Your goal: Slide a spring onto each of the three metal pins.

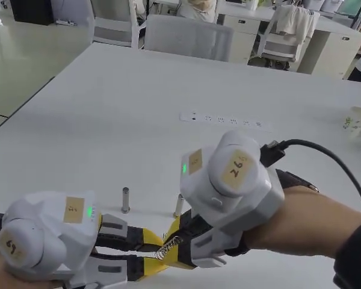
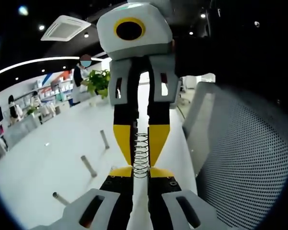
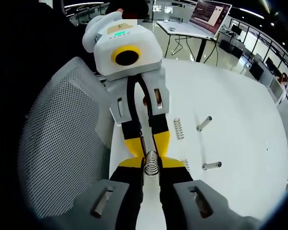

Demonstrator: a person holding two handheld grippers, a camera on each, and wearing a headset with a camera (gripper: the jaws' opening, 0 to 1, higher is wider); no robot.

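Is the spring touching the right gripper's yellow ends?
Touching. In the left gripper view the spring sits pinched between the yellow jaws of the right gripper, with no gap on either side.

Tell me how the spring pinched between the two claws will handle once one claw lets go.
The spring has thin open coils, so it probably flexes and compresses easily. Small and wiry, it is likely very light. Being round, it may roll if dropped on the smooth table.
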